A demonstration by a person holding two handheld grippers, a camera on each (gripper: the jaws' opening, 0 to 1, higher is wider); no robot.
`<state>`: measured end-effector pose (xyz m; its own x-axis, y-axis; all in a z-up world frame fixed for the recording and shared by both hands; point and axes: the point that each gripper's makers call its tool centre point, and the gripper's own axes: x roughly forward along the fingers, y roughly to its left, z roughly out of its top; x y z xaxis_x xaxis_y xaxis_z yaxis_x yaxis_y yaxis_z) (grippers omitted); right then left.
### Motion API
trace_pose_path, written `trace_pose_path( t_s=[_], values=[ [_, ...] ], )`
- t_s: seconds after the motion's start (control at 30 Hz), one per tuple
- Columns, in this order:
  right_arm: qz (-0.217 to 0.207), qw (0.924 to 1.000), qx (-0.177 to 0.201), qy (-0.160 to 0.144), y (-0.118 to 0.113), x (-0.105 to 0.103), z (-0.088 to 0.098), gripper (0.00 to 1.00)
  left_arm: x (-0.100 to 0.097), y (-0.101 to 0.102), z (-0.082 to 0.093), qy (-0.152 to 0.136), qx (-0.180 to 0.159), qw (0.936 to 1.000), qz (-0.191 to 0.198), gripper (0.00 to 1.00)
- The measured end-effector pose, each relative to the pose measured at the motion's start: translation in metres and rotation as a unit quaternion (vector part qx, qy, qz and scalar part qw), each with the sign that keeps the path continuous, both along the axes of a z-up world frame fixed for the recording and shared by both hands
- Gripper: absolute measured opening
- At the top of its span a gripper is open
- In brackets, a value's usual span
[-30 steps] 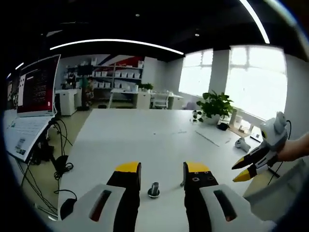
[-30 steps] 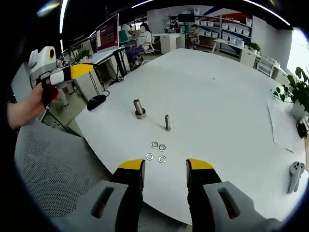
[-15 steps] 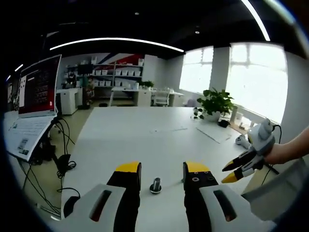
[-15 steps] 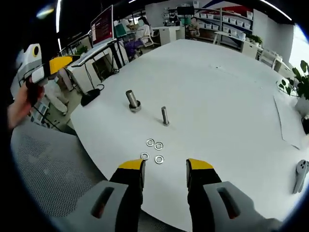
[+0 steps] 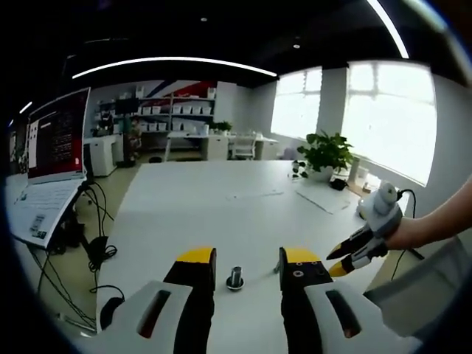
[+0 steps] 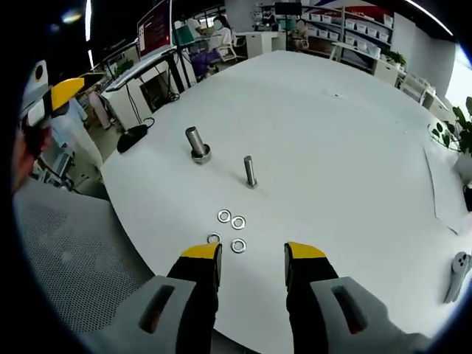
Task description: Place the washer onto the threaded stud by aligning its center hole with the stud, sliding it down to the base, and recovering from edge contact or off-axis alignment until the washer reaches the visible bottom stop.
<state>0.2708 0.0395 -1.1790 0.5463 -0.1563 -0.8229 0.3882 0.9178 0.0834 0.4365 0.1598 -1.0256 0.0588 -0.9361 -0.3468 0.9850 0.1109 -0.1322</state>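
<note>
Stud (image 5: 235,278) stands between the parted, empty jaws of the left gripper (image 5: 245,257); the right gripper's view adds four washers (image 6: 228,229) lying flat before its own gaping, empty gripper (image 6: 251,253), beyond them a slimmer stud (image 6: 250,171).

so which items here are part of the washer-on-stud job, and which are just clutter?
Job:
- four washers, loose on the table
- slim stud, upright
- right gripper, open

Clutter:
- thicker stud on a flanged base
- laptop
- mouse
- potted plant
- paper sheet

both views over shared table (image 6: 332,147)
</note>
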Motion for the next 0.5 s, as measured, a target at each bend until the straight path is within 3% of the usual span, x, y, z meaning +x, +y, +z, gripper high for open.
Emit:
trace_pose_path(
  t_s=[0.5],
  values=[
    [0.038,0.9980,0.017,0.046,0.012,0.005,-0.025,0.33,-0.005,0.001,-0.020,0.020,0.033,0.9992,-0.015,0.32]
  ],
)
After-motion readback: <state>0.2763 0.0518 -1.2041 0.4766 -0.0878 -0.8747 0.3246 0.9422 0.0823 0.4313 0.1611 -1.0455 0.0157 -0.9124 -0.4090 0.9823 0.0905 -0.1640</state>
